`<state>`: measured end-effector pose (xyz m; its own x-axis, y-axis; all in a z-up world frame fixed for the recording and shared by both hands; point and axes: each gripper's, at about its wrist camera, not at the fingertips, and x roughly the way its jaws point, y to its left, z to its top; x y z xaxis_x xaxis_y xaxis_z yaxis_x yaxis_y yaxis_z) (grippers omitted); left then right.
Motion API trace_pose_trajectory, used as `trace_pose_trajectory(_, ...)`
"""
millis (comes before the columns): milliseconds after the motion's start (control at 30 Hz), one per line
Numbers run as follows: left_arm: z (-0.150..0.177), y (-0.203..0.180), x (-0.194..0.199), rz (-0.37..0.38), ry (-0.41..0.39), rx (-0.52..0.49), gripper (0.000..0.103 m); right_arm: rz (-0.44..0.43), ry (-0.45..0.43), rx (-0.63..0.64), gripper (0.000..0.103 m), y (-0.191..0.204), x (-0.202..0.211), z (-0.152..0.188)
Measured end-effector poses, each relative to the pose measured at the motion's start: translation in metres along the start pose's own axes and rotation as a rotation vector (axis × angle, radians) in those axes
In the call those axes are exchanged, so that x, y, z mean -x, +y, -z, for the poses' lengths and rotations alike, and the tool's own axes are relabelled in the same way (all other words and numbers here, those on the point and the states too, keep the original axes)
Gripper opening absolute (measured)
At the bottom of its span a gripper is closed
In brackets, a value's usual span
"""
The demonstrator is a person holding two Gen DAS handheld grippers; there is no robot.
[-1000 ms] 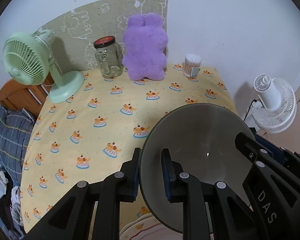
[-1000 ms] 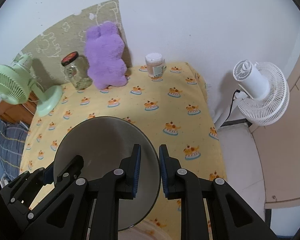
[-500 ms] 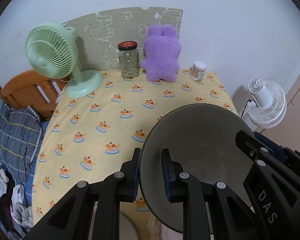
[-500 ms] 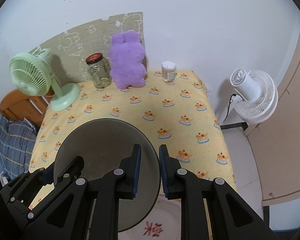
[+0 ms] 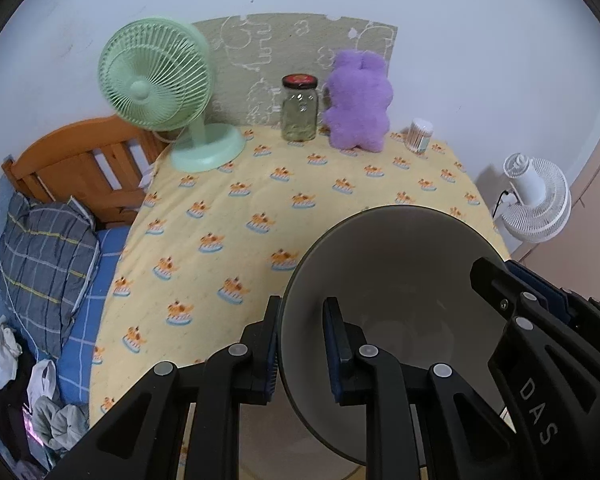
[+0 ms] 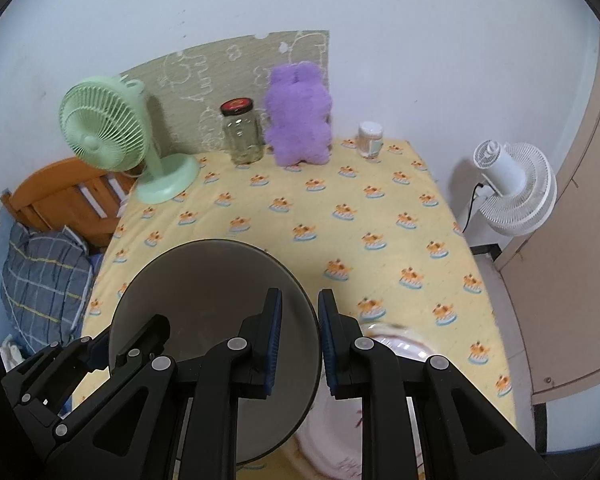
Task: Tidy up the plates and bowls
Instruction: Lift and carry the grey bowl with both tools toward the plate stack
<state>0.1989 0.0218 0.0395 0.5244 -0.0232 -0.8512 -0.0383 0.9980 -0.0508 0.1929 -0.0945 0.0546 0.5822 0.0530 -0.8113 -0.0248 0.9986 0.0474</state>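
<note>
I hold the round grey bowl by opposite rims, left gripper and right gripper jaws clamped, above the yellow-clothed worktop's near edge.

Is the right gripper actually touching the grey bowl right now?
Touching. The right wrist view shows the grey bowl's rim pinched in the right gripper, one finger inside, the other outside.
</note>
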Motion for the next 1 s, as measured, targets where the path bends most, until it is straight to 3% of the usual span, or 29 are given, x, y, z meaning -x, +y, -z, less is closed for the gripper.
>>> trace_pose_trajectory(467,0.043,0.044,-0.013,0.001,0.082,0.003,0.016,0.004,0.082,0.026,0.022,0.046,-0.015,0.049)
trace_pose_trajectory(1000,0.073,0.054,-0.039,-0.001,0.182,0.007,0.016,0.005,0.183,0.033,0.022,0.054,-0.044,0.081)
